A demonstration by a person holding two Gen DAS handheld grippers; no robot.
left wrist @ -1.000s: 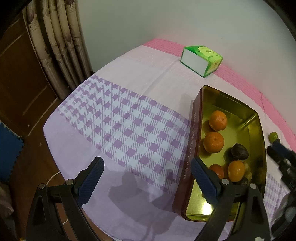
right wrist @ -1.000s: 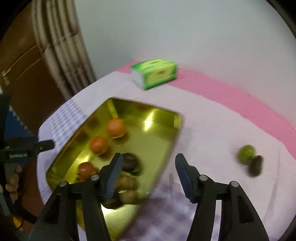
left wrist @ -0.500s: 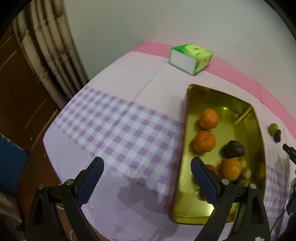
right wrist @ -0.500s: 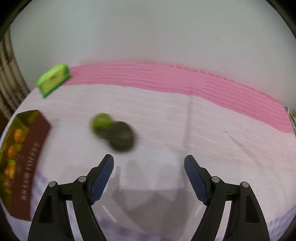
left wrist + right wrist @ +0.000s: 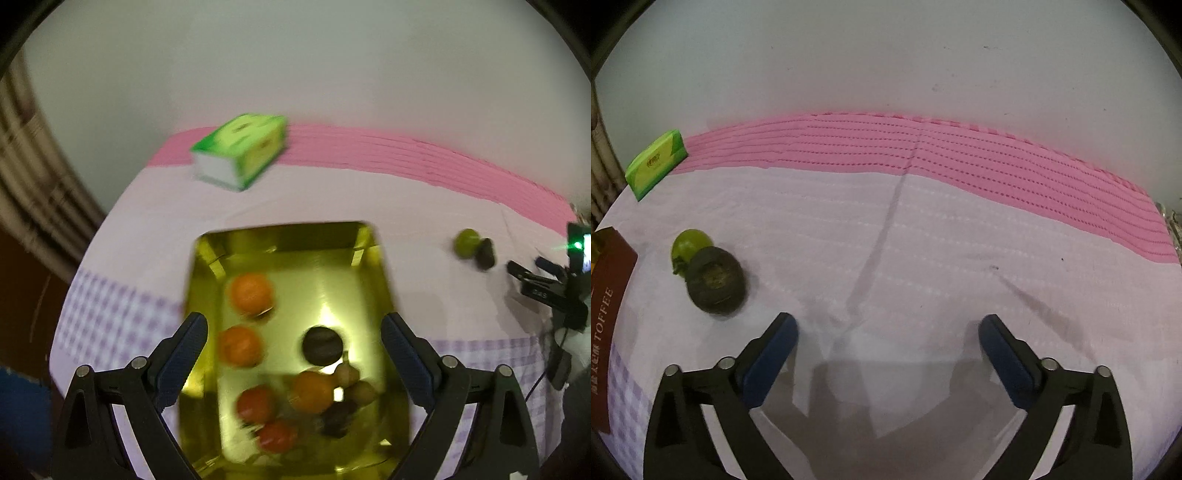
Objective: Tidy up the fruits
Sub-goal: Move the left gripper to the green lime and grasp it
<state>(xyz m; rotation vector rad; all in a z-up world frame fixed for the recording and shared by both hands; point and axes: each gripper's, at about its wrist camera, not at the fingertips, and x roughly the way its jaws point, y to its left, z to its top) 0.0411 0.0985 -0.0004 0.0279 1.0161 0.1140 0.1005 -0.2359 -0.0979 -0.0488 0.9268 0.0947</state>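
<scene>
A gold tin tray [image 5: 288, 236] holds several oranges [image 5: 252, 293], a red fruit [image 5: 276, 435] and dark fruits [image 5: 322, 344]. My left gripper [image 5: 293, 341] is open and empty, hovering above the tray. A green fruit [image 5: 690, 244] and a dark fruit [image 5: 716, 280] lie touching on the cloth right of the tray; they also show in the left wrist view [image 5: 466, 242]. My right gripper [image 5: 886, 345] is open and empty, low over the cloth, to the right of the two fruits. The tray's maroon side [image 5: 605, 295] shows at its left edge.
A green tissue box [image 5: 240, 151] stands at the back left near the wall, also in the right wrist view [image 5: 655, 162]. A pink band [image 5: 923, 147] runs along the table's back edge. Curtains [image 5: 33, 192] hang at the left. The right gripper shows in the left view [image 5: 546, 288].
My left gripper has swung right, from over the checked cloth to above the tray. My right gripper has turned right from the tray and moved closer to the two loose fruits.
</scene>
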